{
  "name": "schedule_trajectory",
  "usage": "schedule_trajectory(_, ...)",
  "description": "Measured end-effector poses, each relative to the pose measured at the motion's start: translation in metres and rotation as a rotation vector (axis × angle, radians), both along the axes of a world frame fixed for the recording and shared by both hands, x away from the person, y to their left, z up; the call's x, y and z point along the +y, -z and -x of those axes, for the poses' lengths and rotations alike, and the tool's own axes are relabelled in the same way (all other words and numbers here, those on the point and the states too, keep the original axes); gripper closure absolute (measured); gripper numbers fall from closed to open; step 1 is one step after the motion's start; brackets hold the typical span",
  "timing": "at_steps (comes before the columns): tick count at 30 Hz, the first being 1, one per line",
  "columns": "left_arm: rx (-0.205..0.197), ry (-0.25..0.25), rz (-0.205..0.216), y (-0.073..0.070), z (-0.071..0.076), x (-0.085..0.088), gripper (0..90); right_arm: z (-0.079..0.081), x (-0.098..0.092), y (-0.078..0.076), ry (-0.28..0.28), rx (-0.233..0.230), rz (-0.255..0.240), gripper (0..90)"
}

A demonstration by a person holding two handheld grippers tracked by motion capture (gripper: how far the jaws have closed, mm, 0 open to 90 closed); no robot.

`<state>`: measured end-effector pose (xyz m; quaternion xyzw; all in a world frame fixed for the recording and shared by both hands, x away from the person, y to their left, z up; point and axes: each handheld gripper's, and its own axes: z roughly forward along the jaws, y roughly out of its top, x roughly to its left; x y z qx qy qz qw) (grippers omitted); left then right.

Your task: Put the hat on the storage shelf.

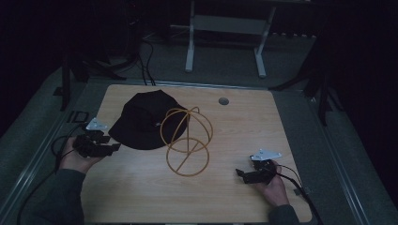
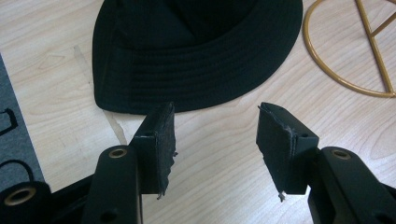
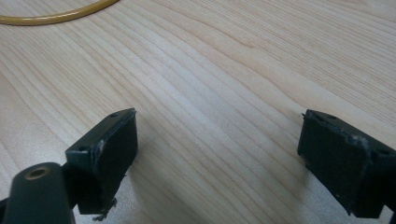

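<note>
black fabric hat (image 2: 196,51), soft and light, likely to sag: best pinched at its stitched brim. left gripper (image 2: 215,140) and right gripper (image 3: 217,158) both gape empty above the wooden surface (image 3: 224,70).

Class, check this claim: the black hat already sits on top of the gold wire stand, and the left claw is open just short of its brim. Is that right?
Not quite. The black hat lies flat on the table beside the gold wire stand, not on it, as the high view shows. The left claw is indeed open, short of the brim.

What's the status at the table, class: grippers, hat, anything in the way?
Left gripper open, just short of hat. Right gripper open, empty. Hat flat beside wire stand. Path clear.
</note>
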<state>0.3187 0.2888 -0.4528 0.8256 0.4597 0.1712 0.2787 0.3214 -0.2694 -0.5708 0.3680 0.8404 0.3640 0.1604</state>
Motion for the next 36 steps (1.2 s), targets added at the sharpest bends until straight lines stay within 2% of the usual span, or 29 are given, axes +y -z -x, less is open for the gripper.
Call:
schedule_trajectory(7, 0.009, 0.013, -0.01, -0.008, -0.014, 0.001, 46.8, 0.0, 0.0, 0.0, 0.001, 0.0, 0.0, 12.0)
schedule_trajectory(14, 0.033, 0.021, -0.042, -0.015, -0.029, -0.001, 46.4, 0.0, 0.0, 0.0, 0.001, 0.0, 0.0, 12.0)
schedule_trajectory(18, 0.05, 0.028, -0.076, -0.018, -0.042, -0.003, 46.6, 0.0, 0.0, 0.0, 0.001, 0.0, 0.0, 11.9)
schedule_trajectory(28, 0.084, 0.011, -0.113, -0.018, -0.069, -0.004, 50.5, 0.0, 0.0, 0.0, 0.001, 0.0, 0.0, 12.0)
schedule_trajectory(36, 0.119, -0.021, -0.148, -0.011, -0.087, -0.001, 50.1, 0.0, 0.0, 0.0, 0.001, 0.0, 0.0, 12.0)
